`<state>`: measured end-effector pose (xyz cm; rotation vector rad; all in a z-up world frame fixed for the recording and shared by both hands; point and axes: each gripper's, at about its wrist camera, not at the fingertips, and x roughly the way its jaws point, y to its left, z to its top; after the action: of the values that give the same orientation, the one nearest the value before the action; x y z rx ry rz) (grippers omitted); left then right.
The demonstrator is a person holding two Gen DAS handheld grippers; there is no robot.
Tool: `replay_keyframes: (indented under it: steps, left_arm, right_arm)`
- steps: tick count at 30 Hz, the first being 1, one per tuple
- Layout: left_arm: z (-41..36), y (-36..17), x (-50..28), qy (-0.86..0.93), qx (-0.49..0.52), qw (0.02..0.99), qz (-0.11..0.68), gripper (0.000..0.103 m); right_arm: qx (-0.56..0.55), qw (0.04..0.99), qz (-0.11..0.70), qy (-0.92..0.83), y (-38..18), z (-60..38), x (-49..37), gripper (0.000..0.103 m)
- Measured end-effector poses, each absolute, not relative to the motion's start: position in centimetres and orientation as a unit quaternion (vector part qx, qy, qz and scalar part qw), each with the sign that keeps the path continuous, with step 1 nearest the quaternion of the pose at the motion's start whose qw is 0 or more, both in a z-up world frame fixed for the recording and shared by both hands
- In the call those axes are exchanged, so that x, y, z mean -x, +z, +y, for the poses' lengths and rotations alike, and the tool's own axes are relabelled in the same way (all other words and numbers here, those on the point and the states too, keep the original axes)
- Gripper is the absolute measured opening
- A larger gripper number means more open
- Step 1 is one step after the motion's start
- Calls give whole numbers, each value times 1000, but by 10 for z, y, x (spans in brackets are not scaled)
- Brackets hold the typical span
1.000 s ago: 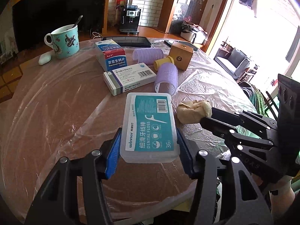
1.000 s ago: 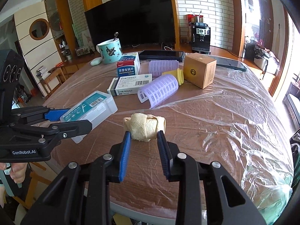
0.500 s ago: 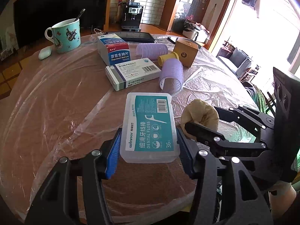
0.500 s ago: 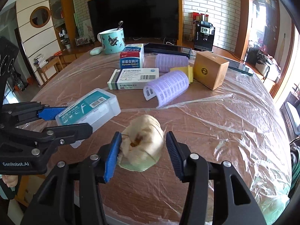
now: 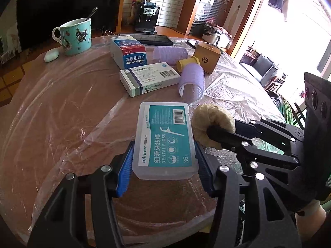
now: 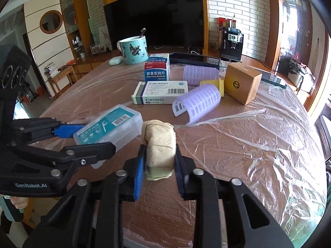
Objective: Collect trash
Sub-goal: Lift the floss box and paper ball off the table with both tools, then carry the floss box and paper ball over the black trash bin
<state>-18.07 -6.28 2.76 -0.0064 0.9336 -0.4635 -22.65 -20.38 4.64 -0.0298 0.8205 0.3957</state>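
Gripping floss box [image 5: 165, 138] in left claw [image 5: 164, 165], right claw [image 6: 158, 163] squeezing paper wad [image 6: 160, 144], television [image 6: 154, 16] only right view.

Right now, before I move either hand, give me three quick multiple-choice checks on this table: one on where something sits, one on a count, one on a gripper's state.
1. Where is the teal mug?
A. At the far side, beside the small white case
B. On the brown box
C. Between the right gripper's pads

2. How many purple hair rollers lie on the table?
A. One
B. Two
C. Four

3. What is the right gripper doing?
A. Standing open over bare table
B. Shut on the wad of tissue
C. Shut on the dental floss box

Answers: 1 A, the mug stands next to the white case. 2 B, one roller lies near, one behind. 3 B, both pads press the tissue wad; the left gripper has the floss box.
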Motion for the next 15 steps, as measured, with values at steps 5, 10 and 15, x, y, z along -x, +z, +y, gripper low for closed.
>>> replay_keyframes:
  steps: [5, 10, 15]
  left_arm:
    - [-59, 27, 183, -222, 5, 868, 444, 56]
    - [-57, 30, 188, -221, 2, 871, 439, 56]
    - [-54, 37, 196, -223, 2, 874, 431, 56]
  right_arm:
    - [-6, 895, 396, 207, 49, -207, 229, 22]
    - [-14, 896, 392, 208, 53, -211, 235, 22]
    - [-31, 896, 389, 214, 60, -220, 241, 22]
